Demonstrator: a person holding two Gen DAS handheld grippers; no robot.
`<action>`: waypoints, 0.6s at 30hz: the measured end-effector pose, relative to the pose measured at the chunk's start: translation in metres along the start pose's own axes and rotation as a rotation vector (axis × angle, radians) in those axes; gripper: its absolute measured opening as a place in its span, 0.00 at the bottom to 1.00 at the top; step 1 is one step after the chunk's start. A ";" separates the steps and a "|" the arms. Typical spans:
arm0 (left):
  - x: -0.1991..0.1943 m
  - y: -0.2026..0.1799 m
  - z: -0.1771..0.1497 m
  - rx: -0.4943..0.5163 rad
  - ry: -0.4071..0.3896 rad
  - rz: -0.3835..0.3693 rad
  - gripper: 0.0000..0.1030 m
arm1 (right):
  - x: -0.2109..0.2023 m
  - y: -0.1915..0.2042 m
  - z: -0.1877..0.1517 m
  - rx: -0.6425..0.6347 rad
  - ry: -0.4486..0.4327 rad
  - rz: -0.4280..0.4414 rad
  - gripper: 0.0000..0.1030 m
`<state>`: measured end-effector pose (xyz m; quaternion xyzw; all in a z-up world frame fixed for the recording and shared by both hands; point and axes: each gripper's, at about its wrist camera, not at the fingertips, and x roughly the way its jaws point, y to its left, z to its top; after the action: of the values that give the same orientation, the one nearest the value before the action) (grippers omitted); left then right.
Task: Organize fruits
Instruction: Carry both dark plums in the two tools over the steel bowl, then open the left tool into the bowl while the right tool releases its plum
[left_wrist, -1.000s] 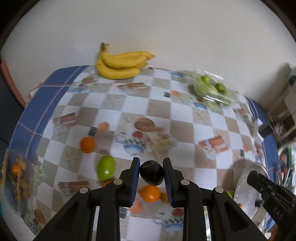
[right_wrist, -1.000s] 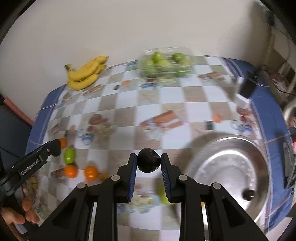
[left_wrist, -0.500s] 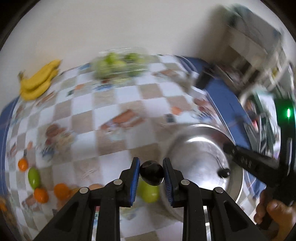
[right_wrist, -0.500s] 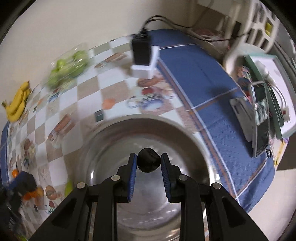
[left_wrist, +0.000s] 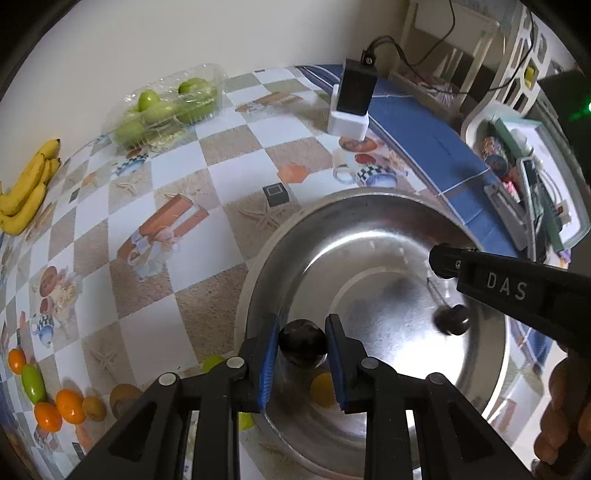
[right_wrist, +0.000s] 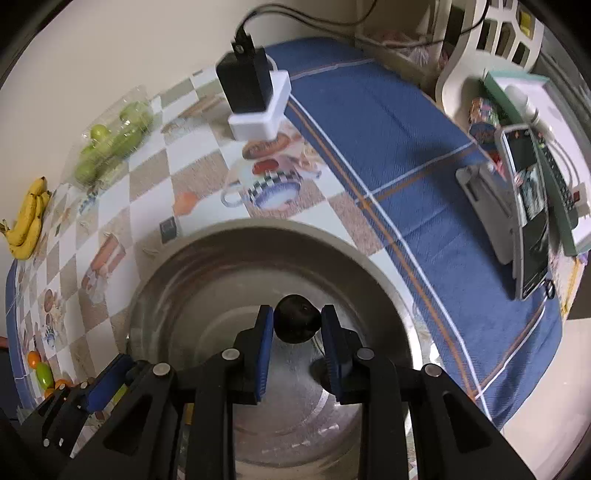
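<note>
My left gripper (left_wrist: 301, 341) is shut on a dark round fruit (left_wrist: 302, 345), just inside the near-left rim of a steel bowl (left_wrist: 332, 206). My right gripper (right_wrist: 297, 325) is shut on a second dark round fruit (right_wrist: 296, 322) over the bowl (right_wrist: 258, 227). In the left wrist view one of its fingers (left_wrist: 498, 288) reaches in from the right. A third dark fruit with a stem (left_wrist: 452, 319) lies in the bowl. Left on the checked tablecloth are oranges (left_wrist: 59, 406), a green fruit (left_wrist: 33, 382) and a yellow-green fruit (left_wrist: 212, 363) against the bowl.
Bananas (left_wrist: 26, 192) and a clear box of green fruits (left_wrist: 166, 107) sit at the table's far side by the wall. A black charger on a white block (right_wrist: 255, 99) stands behind the bowl. Electronics (right_wrist: 528, 221) lie on the blue cloth at right. A hand (left_wrist: 561, 406) shows at lower right.
Both grippers have swung to the right and downward, from above the checked cloth to over the steel bowl, each still shut on its dark fruit.
</note>
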<state>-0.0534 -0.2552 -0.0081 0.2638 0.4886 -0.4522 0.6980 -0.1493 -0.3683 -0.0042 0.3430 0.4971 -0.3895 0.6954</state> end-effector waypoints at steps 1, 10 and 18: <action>0.003 0.000 0.000 0.001 0.006 0.007 0.27 | 0.002 0.000 0.000 0.000 0.002 0.003 0.27; 0.015 0.001 -0.002 -0.010 0.028 0.014 0.27 | 0.010 0.003 -0.002 -0.004 0.024 -0.005 0.27; 0.011 -0.002 -0.001 -0.009 0.033 -0.001 0.31 | 0.010 0.004 -0.003 -0.002 0.028 -0.014 0.27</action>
<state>-0.0546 -0.2598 -0.0181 0.2678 0.5020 -0.4460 0.6909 -0.1450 -0.3662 -0.0144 0.3444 0.5096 -0.3892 0.6857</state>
